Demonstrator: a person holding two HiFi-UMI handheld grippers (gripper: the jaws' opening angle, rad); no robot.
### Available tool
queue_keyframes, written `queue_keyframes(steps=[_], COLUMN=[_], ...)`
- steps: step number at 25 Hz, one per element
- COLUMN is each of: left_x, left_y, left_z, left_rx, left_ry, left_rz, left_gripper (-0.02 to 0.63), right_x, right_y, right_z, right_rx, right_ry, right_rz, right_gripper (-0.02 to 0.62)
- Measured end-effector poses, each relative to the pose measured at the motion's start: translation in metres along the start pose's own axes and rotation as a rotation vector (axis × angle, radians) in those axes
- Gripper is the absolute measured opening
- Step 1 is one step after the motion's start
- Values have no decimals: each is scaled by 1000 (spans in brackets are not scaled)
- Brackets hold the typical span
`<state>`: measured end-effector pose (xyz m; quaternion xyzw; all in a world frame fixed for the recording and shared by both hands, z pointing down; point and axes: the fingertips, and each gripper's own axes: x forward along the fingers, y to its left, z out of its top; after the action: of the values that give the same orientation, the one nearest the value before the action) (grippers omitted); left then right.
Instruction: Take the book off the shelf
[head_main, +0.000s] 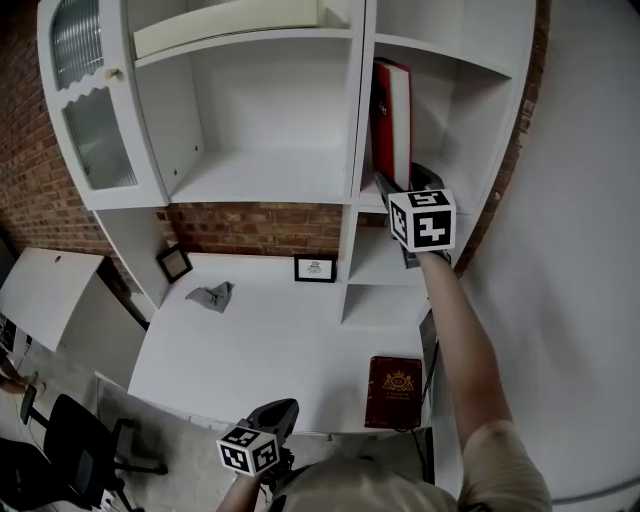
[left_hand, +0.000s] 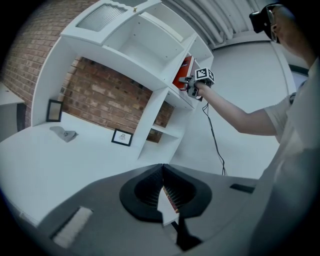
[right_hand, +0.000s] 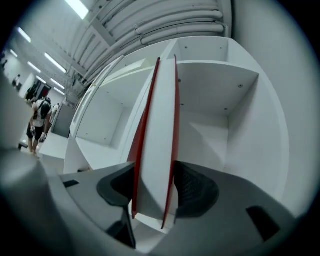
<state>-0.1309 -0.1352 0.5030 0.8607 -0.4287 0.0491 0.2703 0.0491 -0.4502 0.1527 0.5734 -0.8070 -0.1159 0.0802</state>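
- Right gripper view: the book (right_hand: 155, 140) is a thin hardback with two smooth red covers around a plain white page block.
- It stands upright in the upper right compartment of the shelf unit (head_main: 360, 150). Its long axis is vertical. The page edge faces out toward the camera and the spine faces the back of the compartment.
- The right gripper (right_hand: 154, 192) has its jaws closed on the book's lower part. One dark ribbed pad lies against each cover.
- Head view: the same book (head_main: 392, 110) shows as a tall red slab. The right gripper (head_main: 405, 182) reaches it from below on an outstretched bare arm.
- The shelf unit is made of flat, matt white boards forming square-cornered bays. A door with ribbed glass (head_main: 90, 110) stands at its left.
- A rough brick wall (head_main: 250, 228) shows behind the unit's lower opening.
- The white desk (head_main: 270, 330) below carries a dark red book with a gold emblem (head_main: 396, 390), lying flat near the front right edge. Well apart from it are two small dark picture frames (head_main: 315, 268) and a crumpled grey cloth (head_main: 212, 295).
- The left gripper (left_hand: 162, 170) is held low at the desk's front edge. Its jaws are together with nothing between them.
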Motion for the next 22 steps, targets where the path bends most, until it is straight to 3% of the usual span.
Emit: queue_keyframes(steps=[5, 22], left_x=[-10, -27], left_y=[12, 13], left_z=[-1, -4], left_rx=[3, 48], left_ry=[11, 45], left_rz=[5, -113], left_gripper=[3, 3], right_x=[-12, -107], right_y=[-14, -4], right_z=[-3, 6], right_rx=[164, 269], right_ry=[-29, -92], right_rz=[-13, -6], right_gripper=[159, 156])
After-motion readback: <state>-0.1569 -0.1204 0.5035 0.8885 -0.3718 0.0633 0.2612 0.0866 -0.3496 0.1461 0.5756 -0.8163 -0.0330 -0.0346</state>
